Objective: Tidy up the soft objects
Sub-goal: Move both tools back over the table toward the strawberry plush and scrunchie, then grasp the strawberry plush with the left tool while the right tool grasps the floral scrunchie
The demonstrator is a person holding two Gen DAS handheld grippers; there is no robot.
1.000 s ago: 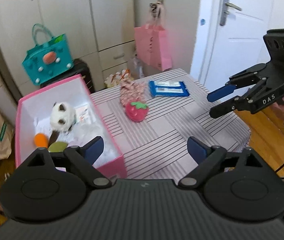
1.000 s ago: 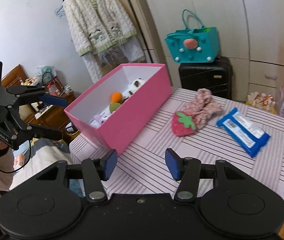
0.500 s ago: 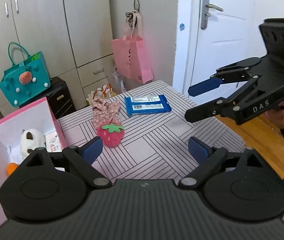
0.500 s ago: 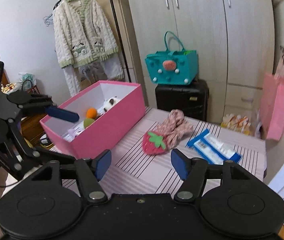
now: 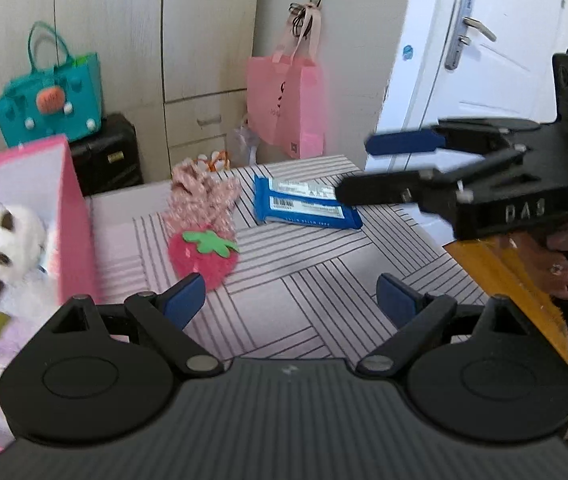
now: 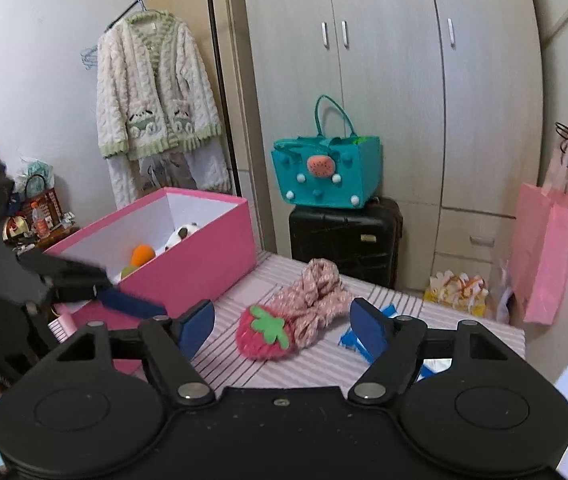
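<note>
On the striped table (image 5: 324, 280), a strawberry plush (image 6: 262, 332) is seen touching a pink scrunchie (image 6: 316, 292), beside the pink box (image 6: 204, 256). Both the left gripper (image 5: 290, 300) and right gripper (image 6: 282, 326) are held wide apart, nothing gripped.

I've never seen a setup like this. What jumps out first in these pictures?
Probably the red plush strawberry on the striped table, lying against a pink floral cloth. Left of it stands an open pink box holding plush toys. Both the left hand-held gripper and right hand-held gripper are open, holding nothing.
</note>
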